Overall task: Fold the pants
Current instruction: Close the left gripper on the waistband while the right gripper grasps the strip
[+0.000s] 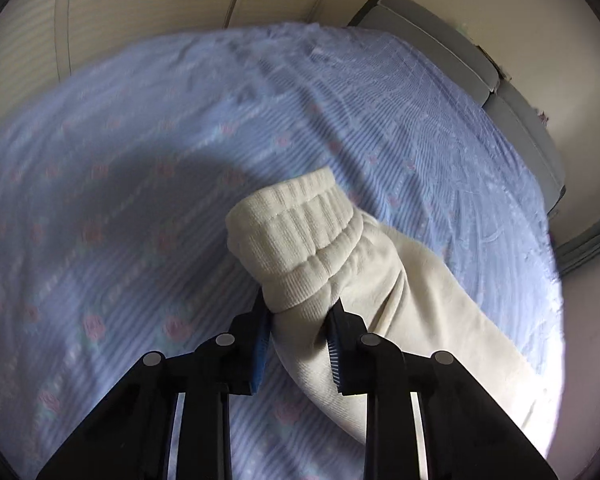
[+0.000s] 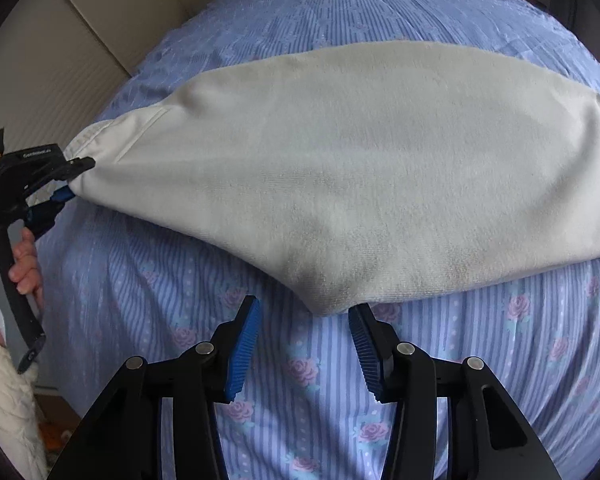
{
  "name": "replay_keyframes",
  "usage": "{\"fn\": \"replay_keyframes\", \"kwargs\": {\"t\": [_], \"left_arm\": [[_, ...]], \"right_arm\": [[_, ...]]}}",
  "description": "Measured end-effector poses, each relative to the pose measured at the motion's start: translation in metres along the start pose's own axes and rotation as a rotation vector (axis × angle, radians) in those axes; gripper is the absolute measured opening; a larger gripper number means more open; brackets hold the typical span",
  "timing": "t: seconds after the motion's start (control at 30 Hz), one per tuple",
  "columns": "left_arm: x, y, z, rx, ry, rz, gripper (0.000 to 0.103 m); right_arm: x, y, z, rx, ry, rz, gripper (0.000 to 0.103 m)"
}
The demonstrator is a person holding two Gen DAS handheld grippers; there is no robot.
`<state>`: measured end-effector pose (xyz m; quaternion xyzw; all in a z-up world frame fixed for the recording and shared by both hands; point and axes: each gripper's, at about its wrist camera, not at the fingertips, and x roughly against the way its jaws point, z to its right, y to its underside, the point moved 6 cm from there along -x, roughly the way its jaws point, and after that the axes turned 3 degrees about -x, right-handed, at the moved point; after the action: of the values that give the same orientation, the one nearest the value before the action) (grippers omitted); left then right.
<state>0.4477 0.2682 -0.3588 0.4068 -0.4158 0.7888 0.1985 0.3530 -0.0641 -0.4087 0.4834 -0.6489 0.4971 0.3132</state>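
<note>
Pants [image 2: 340, 168] lie flat on the bed [image 2: 340, 400], long axis running side to side before the right claw [image 2: 304, 344]. Left claw [image 1: 300, 332] pinches the ribbed cuff [image 1: 296, 232] at one end. Right claw, half-wide and empty, hovers at the near edge's low corner.
</note>
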Motion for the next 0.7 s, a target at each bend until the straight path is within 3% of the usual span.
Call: {"fn": "replay_keyframes", "kwargs": {"t": [0.13,0.2,0.3,0.4,0.5,0.6,0.7], "left_arm": [[-0.004,0.0,-0.003,-0.007,-0.03,-0.001,0.026],[-0.006,-0.001,0.002,-0.044,-0.056,0.001,0.026],[-0.006,-0.007,0.012,-0.069,-0.065,0.011,0.026],[-0.007,-0.01,0.008,-0.023,-0.037,-0.004,0.026],[-0.01,-0.01,0.002,0.011,-0.026,-0.023,0.026],[-0.011,-0.005,0.001,0.015,-0.037,-0.029,0.026],[-0.012,-0.002,-0.005,0.039,-0.032,-0.042,0.026]], "right_arm": [[0.008,-0.008,-0.001,0.036,0.01,0.03,0.048],[0.011,-0.011,0.006,0.05,0.056,0.04,0.047],[0.013,-0.007,0.008,0.039,0.033,0.024,0.047],[0.002,-0.011,0.004,0.076,0.002,0.007,0.047],[0.001,-0.025,0.002,0.078,-0.015,0.052,0.047],[0.008,-0.036,-0.016,0.202,0.016,0.136,0.047],[-0.003,-0.031,-0.028,0.27,-0.021,0.087,0.047]]}}
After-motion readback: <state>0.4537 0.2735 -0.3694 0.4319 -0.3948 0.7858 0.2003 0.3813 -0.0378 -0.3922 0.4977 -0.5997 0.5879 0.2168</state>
